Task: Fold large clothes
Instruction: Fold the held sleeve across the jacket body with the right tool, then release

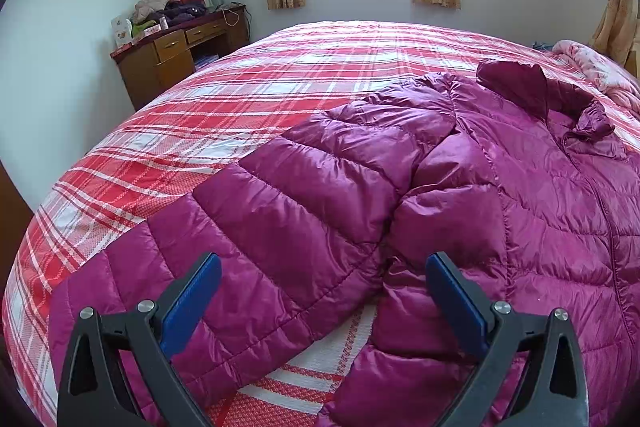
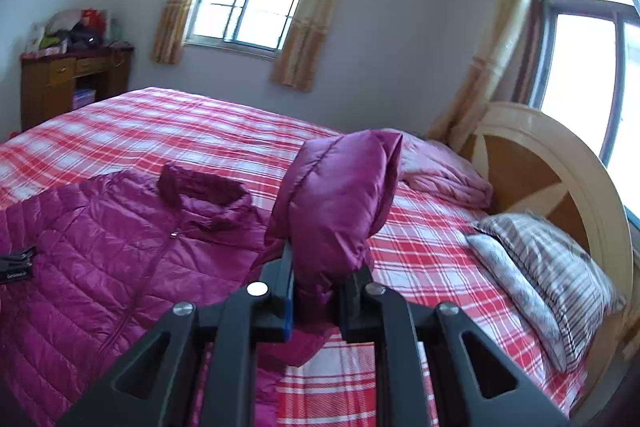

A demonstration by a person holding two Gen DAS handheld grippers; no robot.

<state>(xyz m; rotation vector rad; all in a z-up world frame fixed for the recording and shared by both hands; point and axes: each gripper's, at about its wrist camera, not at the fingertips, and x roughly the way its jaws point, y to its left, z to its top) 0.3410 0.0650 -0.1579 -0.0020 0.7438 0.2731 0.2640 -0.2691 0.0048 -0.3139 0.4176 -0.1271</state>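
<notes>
Jacket (image 1: pixel 500 195) lay spread, front up, on the plaid bed (image 1: pixel 240 99). Right gripper (image 2: pixel 320 267) was clamped on one sleeve (image 2: pixel 340 195), raised off the bed. Left gripper (image 1: pixel 324 287) hovered wide open and empty above the other sleeve (image 1: pixel 280 211). Recommended: carry the raised sleeve flat across the chest, without twist.

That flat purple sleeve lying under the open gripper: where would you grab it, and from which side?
Grip the sleeve near its cuff end, coming down from above with the left gripper straddling its width. It lies flat and puffy on the plaid bedspread, so pinching a quilted ridge should hold best.
</notes>
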